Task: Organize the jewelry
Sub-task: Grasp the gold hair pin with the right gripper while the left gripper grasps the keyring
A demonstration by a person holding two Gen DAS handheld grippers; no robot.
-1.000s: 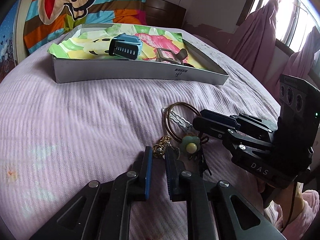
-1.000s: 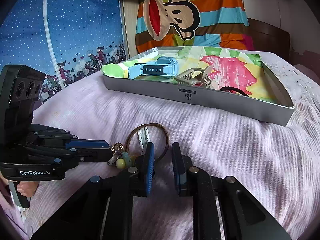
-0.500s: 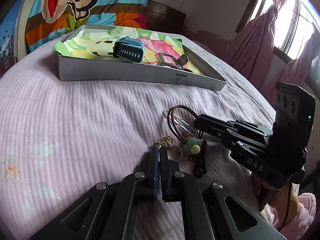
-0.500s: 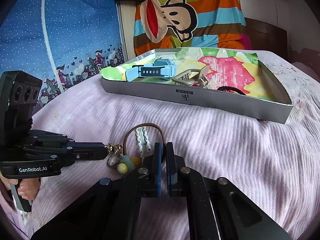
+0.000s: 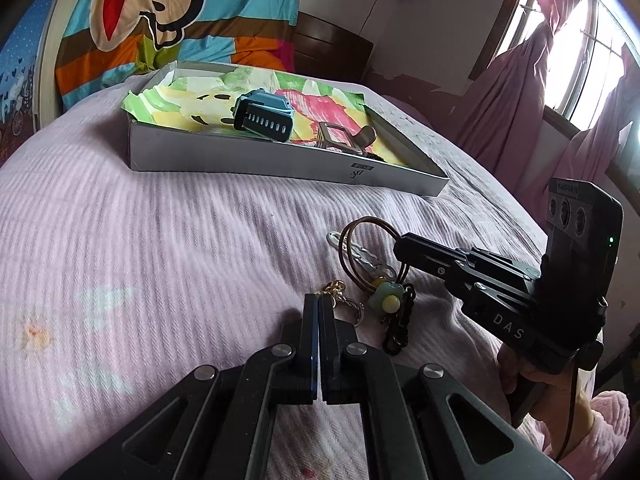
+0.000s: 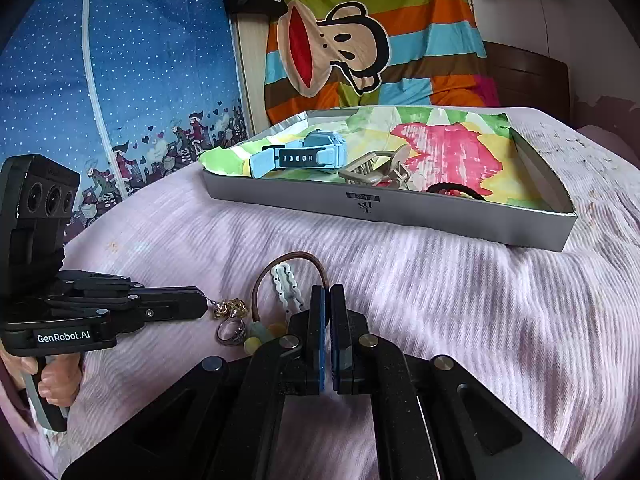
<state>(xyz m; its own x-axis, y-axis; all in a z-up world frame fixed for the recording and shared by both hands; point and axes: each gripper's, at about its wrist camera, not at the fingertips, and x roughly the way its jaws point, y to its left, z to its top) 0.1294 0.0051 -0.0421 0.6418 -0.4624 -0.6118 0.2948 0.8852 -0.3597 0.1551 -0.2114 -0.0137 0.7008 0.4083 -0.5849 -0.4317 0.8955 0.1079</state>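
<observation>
Daylight enters a window [image 5: 576,40] hung with mauve curtains [image 5: 516,92]; a striped monkey blanket [image 6: 372,40] backs the lilac-covered bed [image 6: 460,300].

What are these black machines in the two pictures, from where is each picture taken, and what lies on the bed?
They are not robots. A person holds two hand tools, each with a two-finger gripper and a camera looking along its fingers.

One picture comes from the left gripper; it shows the right gripper opposite. The other comes from the right gripper and shows the left gripper.

On the lilac ribbed bedspread lies a pile of jewelry: a brown hair ring, a white wavy clip, a silver ring and a gold charm. Behind stands a grey shallow box holding a blue watch and a beige claw clip.

Both grippers are shut. The left one pinches the gold charm's chain; what the right one holds is hidden.
</observation>
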